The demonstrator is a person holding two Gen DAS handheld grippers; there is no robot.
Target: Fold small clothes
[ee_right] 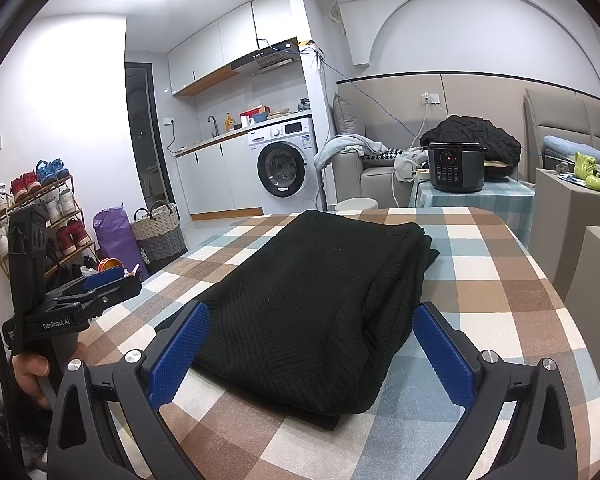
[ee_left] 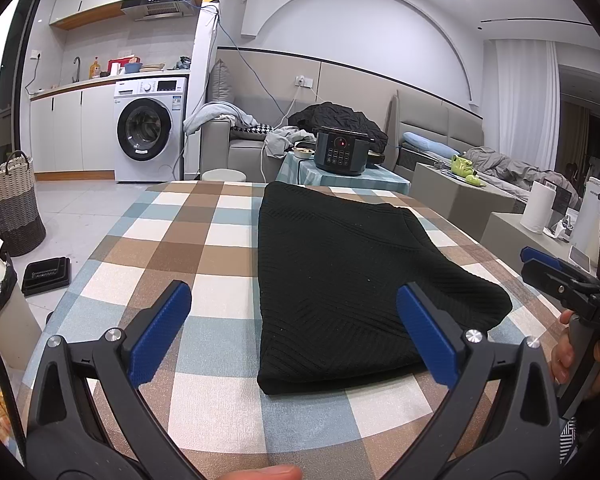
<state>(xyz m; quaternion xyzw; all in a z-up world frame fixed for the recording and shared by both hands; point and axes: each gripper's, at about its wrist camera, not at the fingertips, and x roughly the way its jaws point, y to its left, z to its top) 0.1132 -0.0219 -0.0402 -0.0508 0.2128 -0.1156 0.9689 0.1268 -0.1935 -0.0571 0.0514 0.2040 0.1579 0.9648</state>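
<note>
Nearest me, the left claw point(ee_left: 294, 330) hangs spread wide above the checked tabletop point(ee_left: 204, 248), gripping nothing; the right claw point(ee_right: 310, 354) is parted too, also empty. Between and beyond them lies the folded black garment point(ee_left: 352, 280), flat on the cloth. Farther off stands a cooker point(ee_left: 340, 152).

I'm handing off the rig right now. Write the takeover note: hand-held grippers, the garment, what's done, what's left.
Left hand-held gripper: open, empty, above the near left part of the black knit garment.
Right hand-held gripper: open, empty, at the garment's near right edge.
Garment: lies folded in layers, a long stack on the checked tablecloth; nothing grips it.
Done: side folds appear made.
Left: probably one more fold end to end, then tidy the uneven right edge.
</note>
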